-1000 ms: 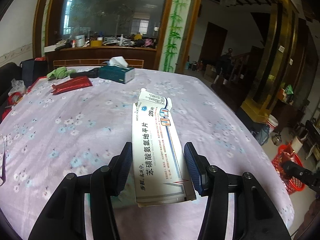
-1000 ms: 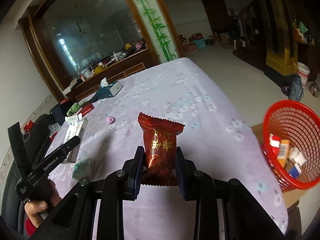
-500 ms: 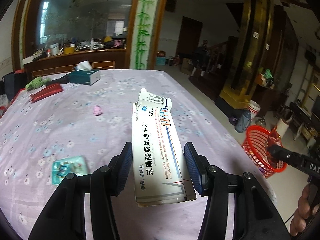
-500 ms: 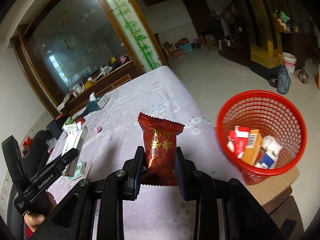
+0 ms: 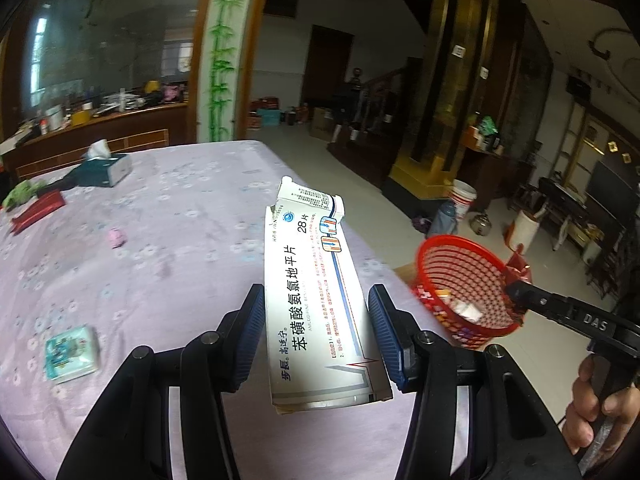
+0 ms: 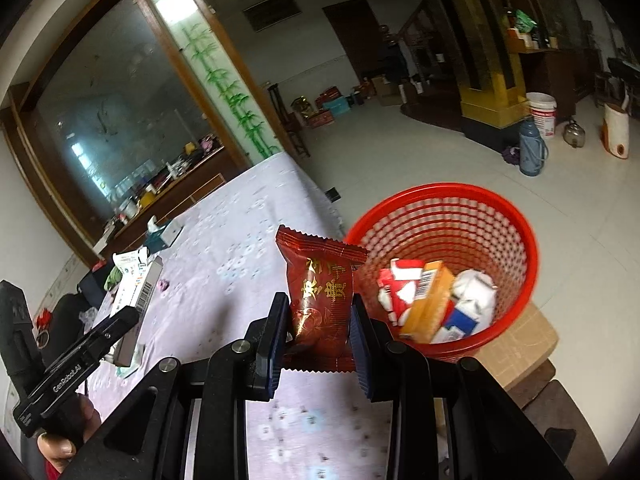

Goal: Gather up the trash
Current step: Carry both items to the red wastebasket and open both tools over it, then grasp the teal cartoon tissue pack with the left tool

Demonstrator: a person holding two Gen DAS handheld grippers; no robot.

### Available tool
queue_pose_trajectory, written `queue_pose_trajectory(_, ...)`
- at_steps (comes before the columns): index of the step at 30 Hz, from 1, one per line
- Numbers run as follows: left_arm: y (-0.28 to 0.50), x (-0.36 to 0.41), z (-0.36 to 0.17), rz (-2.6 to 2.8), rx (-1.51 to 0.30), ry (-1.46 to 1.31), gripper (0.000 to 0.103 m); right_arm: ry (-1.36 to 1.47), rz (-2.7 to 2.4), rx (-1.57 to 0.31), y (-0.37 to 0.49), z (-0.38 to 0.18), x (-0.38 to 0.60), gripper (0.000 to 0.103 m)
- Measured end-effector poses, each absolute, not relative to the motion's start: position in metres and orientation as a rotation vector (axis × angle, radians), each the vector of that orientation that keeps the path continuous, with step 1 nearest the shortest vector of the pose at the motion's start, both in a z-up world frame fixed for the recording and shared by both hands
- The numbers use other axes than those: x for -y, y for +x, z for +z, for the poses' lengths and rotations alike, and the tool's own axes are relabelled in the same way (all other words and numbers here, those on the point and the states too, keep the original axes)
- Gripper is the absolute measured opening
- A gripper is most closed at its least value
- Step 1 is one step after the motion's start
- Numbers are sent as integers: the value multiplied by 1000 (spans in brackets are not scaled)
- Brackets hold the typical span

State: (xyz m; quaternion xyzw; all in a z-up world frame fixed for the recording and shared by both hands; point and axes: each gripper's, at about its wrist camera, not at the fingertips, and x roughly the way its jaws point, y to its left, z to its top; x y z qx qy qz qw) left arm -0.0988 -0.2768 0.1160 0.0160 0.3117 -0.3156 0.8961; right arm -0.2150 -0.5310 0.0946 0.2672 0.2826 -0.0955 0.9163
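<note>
Both jaws clamp light trash near my red basket [image 6: 516, 216]: left gripper [image 5: 316, 340] pinches a crushable carton [image 5: 316, 300] marked "28" by its lower sides, right gripper [image 6: 318, 332] squeezes a soft, slippery red snack packet [image 6: 320, 292] at its lower half.

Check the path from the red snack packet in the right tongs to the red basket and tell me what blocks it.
Nothing visible blocks it. The right tongs hold the red snack packet near the table edge, and the red basket sits open-topped just beyond, already holding some boxes.
</note>
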Motion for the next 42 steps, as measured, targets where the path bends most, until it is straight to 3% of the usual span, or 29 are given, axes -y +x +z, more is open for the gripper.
queue_pose_trajectory(12, -111, 370, 126, -883, -692, 58, 51, 622, -327, -537, -238, 98, 613, 32)
queue_pose_trajectory(23, -95, 473, 100, -990, -817, 44, 55, 703, -360, -543, -214, 78, 654, 35)
queue_pose_trajectory(25, -91, 473, 98, -984, -825, 31, 65, 710, -365, -546, -210, 78, 660, 38)
queue_pose_trajectory(34, -106, 421, 105, -935, -755, 78, 69, 661, -280, -541, -221, 90, 627, 45)
queue_pose_trajectory(42, -100, 322, 108, -789, -734, 47, 69, 574, -78, -609, -198, 98, 547, 50)
